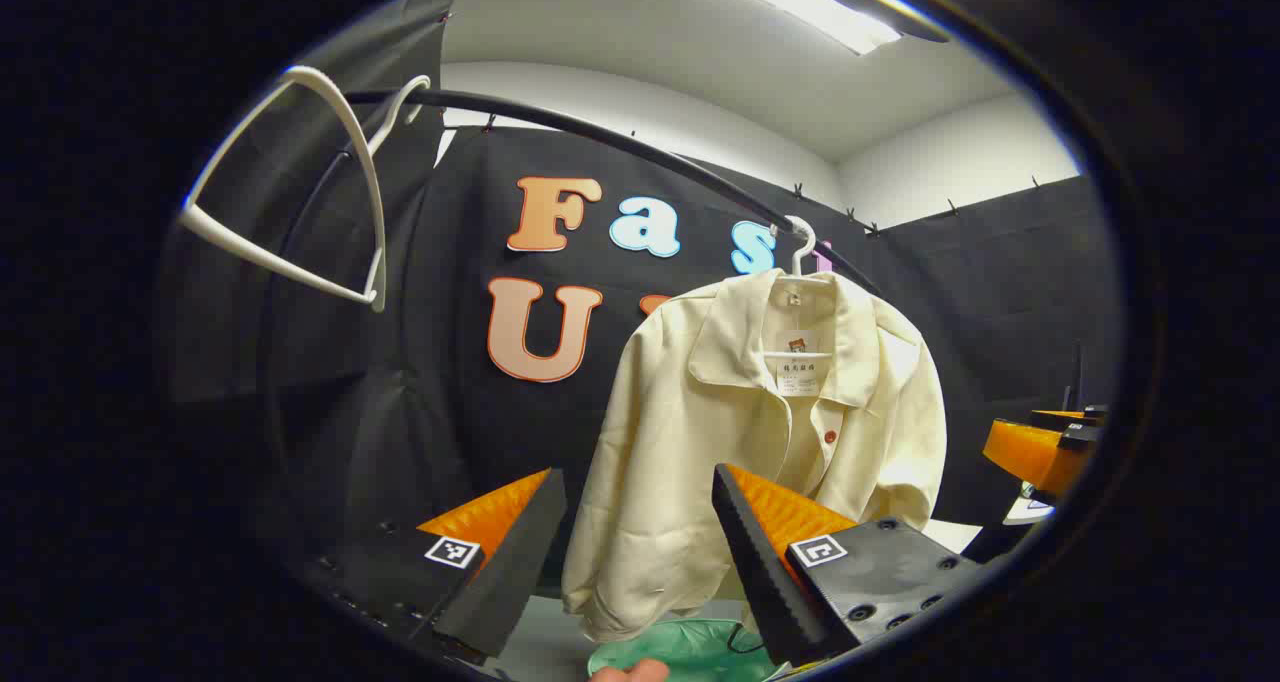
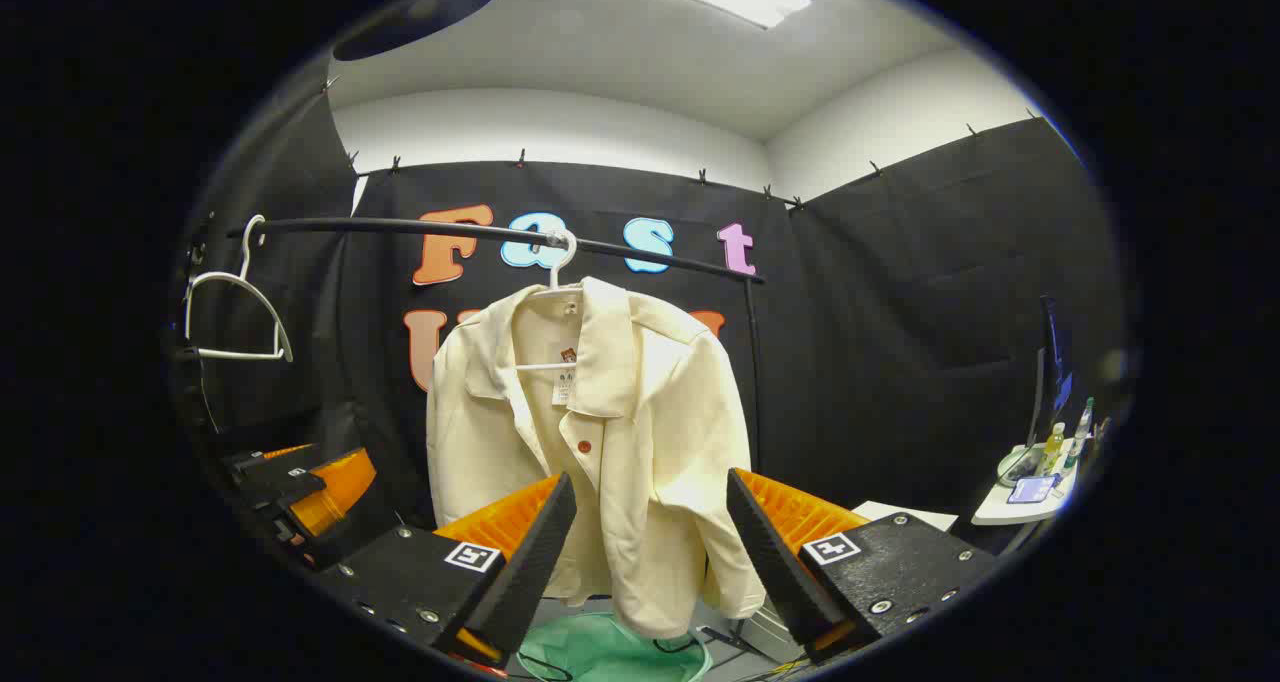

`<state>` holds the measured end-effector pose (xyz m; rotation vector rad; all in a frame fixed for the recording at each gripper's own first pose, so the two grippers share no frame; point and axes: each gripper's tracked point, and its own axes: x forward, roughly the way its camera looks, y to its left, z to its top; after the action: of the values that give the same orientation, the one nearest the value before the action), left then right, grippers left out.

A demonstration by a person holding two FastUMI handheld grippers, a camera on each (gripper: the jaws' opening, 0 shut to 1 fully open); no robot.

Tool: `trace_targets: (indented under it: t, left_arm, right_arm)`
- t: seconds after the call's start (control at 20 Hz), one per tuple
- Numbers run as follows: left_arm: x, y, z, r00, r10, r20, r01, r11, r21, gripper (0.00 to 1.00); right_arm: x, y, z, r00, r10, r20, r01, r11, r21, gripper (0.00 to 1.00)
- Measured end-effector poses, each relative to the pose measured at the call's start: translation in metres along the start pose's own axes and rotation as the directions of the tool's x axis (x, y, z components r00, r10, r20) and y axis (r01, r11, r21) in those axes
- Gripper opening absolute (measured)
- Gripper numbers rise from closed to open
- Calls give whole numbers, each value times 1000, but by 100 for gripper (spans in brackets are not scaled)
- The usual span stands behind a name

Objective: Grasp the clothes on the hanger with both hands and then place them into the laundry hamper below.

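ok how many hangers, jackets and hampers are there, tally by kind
hangers: 2, one bare at the rail's end, one under the jacket
jackets: 1, cream, hanging on the rail
hampers: 1, green, below the jacket
total: 4

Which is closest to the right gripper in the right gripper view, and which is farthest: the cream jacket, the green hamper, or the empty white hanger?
1. Green hamper: nearest, low down just past the right gripper, between its open fingers.
2. Cream jacket: next, hanging straight ahead on the rail, above the hamper.
3. Empty white hanger: farthest, up at the rail's left end.
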<state>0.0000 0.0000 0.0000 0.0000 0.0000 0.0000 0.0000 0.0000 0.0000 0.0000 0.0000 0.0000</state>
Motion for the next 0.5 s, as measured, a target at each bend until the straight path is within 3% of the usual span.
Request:
trace_targets:
  t: [0.35,0.4,0.5]
  left_arm:
    - [20,-15,9,999,-15,42,14,1000,21,96]
    - [22,-19,9,999,-24,44,23,1000,19,93]
    - [22,-21,8,999,-31,42,30,999,12,96]
  right_arm:
    - [16,-15,-19,1000,-12,-24,12,1000,2,94]
    - [18,-16,-19,1000,-15,-22,15,1000,3,94]
    - [22,-17,-23,1000,-15,-26,15,1000,4,94]
